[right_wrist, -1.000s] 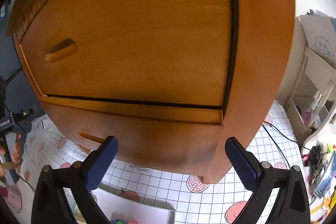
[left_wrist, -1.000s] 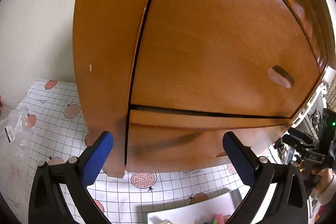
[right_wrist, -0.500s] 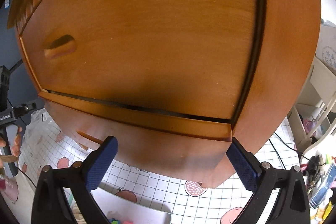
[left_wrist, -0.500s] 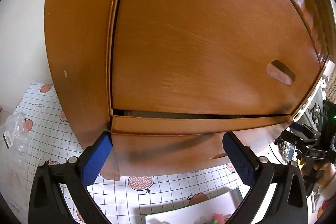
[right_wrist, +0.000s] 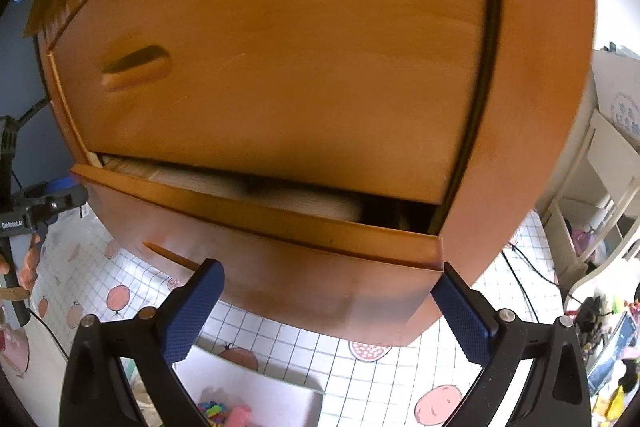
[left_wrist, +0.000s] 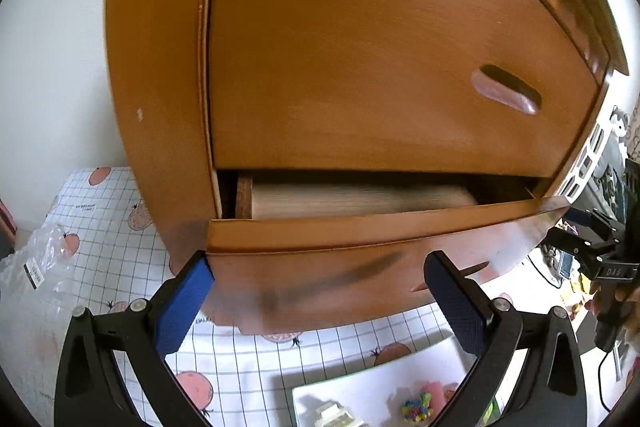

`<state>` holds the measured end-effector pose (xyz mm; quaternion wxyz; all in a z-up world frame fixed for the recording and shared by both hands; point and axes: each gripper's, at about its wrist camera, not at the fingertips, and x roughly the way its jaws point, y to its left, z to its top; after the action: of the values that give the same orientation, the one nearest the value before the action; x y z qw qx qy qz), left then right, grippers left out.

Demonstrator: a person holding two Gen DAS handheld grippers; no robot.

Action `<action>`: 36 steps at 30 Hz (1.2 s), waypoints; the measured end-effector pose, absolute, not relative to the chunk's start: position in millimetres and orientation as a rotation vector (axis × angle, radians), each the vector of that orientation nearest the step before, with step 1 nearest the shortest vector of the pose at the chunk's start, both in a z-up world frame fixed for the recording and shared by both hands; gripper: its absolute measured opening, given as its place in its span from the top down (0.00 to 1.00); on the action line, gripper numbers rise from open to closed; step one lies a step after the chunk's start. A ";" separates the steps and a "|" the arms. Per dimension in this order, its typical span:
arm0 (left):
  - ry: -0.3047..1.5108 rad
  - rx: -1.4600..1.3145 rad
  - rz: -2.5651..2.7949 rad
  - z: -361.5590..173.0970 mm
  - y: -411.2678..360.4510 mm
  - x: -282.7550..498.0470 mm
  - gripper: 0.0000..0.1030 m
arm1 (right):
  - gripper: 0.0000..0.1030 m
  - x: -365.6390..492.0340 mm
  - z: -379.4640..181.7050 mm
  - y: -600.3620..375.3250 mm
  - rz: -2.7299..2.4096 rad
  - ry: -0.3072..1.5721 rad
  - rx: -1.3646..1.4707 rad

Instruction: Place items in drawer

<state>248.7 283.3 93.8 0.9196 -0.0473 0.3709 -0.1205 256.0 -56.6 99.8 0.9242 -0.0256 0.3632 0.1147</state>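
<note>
The wooden cabinet's lower drawer (left_wrist: 340, 279) (right_wrist: 304, 275) stands partly pulled out, and a dark gap above its front shows a pale wooden inside (left_wrist: 360, 199). My left gripper (left_wrist: 318, 261) is open, its left blue pad at the drawer front's left corner. My right gripper (right_wrist: 330, 267) is open too, with its right pad at the front's right corner. Nothing is held in either one. Below the drawer lies a white tray (left_wrist: 360, 387) (right_wrist: 272, 383) with small colourful items (left_wrist: 416, 407) (right_wrist: 212, 409) and a pink piece (left_wrist: 434, 389).
The cabinet's large upper door (left_wrist: 380, 47) with a recessed handle (left_wrist: 506, 95) (right_wrist: 136, 67) is shut. A checked cloth with fruit prints (left_wrist: 100, 227) covers the surface. A crumpled plastic bag (left_wrist: 36, 267) lies at left. White shelving (right_wrist: 600, 167) and clutter stand at right.
The drawer has slid outward: the thin slit above its front has widened into a gap showing the inside. Both grippers have drawn back with it, still open.
</note>
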 end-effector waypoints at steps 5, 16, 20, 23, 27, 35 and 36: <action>0.766 -0.098 -0.249 95.9 282.4 233.4 0.00 | 0.00 238.0 99.2 -55.4 0.236 0.740 -0.064; 0.768 -0.106 -0.246 96.7 278.5 218.7 0.00 | 0.00 207.9 102.8 -59.6 0.220 0.734 -0.046; 0.773 -0.113 -0.243 92.5 283.6 222.1 0.00 | 0.00 212.2 105.0 -63.5 0.216 0.736 -0.044; 0.777 -0.119 -0.241 92.8 283.6 228.9 0.00 | 0.00 218.0 106.2 -65.0 0.209 0.739 -0.044; 0.781 -0.114 -0.232 91.8 282.2 232.1 0.00 | 0.00 223.6 99.0 -57.7 0.192 0.744 -0.052; 0.758 -0.088 -0.182 111.1 274.9 225.6 0.00 | 0.00 216.2 104.9 -61.8 0.165 0.771 -0.023; 0.750 -0.087 -0.176 114.0 274.8 220.6 0.00 | 0.00 211.4 108.2 -61.4 0.166 0.760 -0.018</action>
<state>220.6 274.8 114.0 0.9258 -0.0424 0.3657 -0.0859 211.4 -61.4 108.2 0.9253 -0.0087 0.3705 0.0807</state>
